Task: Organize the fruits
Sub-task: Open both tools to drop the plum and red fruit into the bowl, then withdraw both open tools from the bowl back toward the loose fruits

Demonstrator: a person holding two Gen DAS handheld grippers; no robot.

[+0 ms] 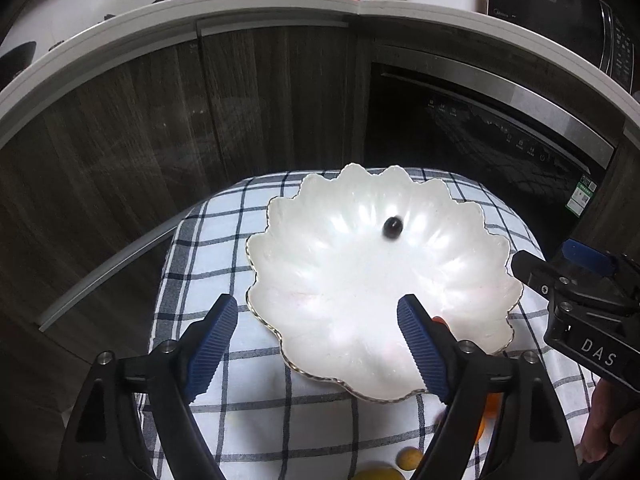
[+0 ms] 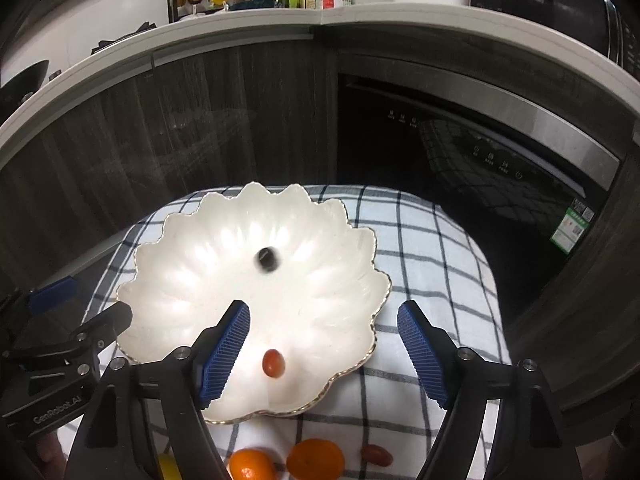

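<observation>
The left tongs point forward and down, their blue ribbed pads spread wide with nothing pressed between them. The right tongs tilt down the same way, equally agape and holding nothing. They sit side by side, close together. A hand grips the right tongs' body.

The scalloped dish looks like glossy pearly ceramic with a thin gilt rim, super shiny under the light. It sits on a soft matt checked cloth covering the surface. Both tongs, left and right, are matt black plastic with small metal screws, and their pads are ribbed blue rubber. Between the right tongs a smooth glossy red tomato; beyond them a shiny dark grape. The mandarins just short of them have finely dimpled peel.
</observation>
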